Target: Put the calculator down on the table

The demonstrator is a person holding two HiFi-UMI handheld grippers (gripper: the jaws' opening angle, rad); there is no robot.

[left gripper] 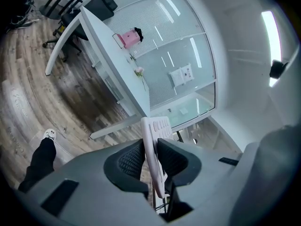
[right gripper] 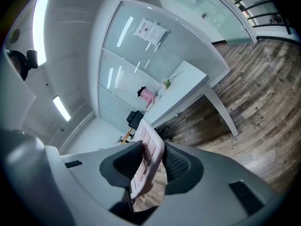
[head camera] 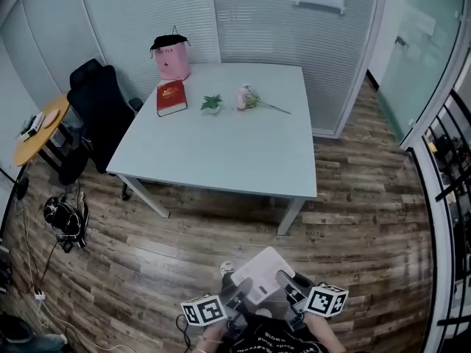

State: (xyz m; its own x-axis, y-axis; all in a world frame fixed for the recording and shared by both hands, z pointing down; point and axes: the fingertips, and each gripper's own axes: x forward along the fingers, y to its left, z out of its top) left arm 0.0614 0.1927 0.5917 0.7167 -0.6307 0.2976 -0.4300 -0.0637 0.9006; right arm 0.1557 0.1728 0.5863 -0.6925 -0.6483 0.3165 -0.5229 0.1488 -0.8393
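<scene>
A pale pink-white calculator (head camera: 263,274) is held low in the head view, above the wooden floor in front of the white table (head camera: 221,160). My left gripper (head camera: 237,294) is shut on its left edge and my right gripper (head camera: 288,289) is shut on its right edge. In the left gripper view the calculator (left gripper: 153,149) stands edge-on between the two dark pads. The right gripper view shows its keys (right gripper: 148,157) clamped between the pads, with the table (right gripper: 181,95) well ahead.
On the table's far side stand a pink bag (head camera: 172,57), a red book (head camera: 171,97), a small green plant (head camera: 212,103) and a pink flower (head camera: 250,98). A black office chair (head camera: 99,109) sits left of the table. Cables and a black headset (head camera: 62,215) lie on the floor.
</scene>
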